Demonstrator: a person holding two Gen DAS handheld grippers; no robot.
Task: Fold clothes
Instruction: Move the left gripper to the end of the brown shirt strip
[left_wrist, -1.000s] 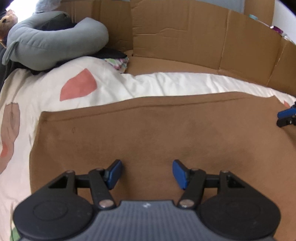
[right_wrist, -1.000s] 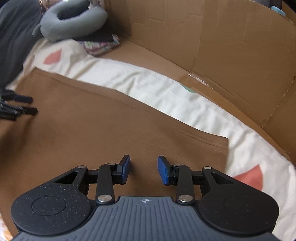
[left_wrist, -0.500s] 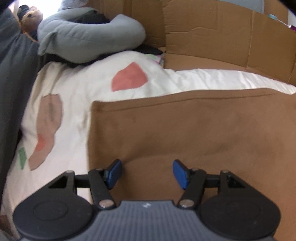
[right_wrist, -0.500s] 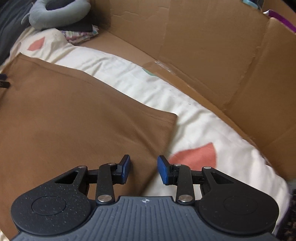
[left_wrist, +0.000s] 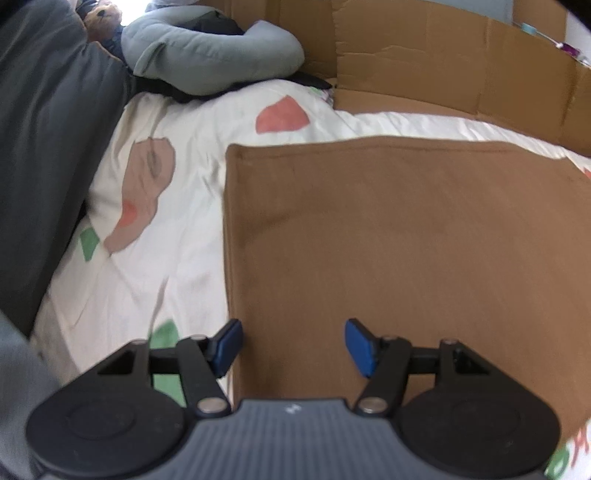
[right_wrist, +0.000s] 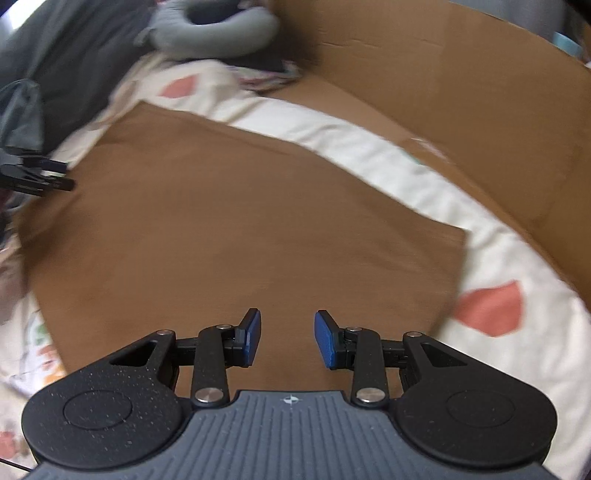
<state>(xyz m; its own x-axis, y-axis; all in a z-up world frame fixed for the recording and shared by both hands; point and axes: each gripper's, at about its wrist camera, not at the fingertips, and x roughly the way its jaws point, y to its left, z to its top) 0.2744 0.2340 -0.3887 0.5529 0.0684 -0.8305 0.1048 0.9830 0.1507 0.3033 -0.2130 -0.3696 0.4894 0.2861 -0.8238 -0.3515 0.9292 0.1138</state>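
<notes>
Brown garment (left_wrist: 388, 240) lies flat, a squared rectangle; further folds seemingly remain. Your left gripper (left_wrist: 293, 347) and right gripper (right_wrist: 287, 339) hover, fingers apart, empty.

We see a brown garment (left_wrist: 388, 240) of matt, soft-looking cloth, smooth and nearly creaseless. It lies on a cream bedsheet (left_wrist: 177, 266) of lightly wrinkled fabric printed with coral and green shapes. Behind stands a cardboard wall (left_wrist: 443, 66), dull tan paperboard, creased and dented. The grey pillow (left_wrist: 214, 55) looks like brushed, fleecy cloth. The left gripper (left_wrist: 291, 345) is matt black plastic (faintly speckled on the right gripper (right_wrist: 287, 338)), with blue rubbery pads (left_wrist: 229, 345) and shiny metal pivot pins (left_wrist: 212, 406).
</notes>
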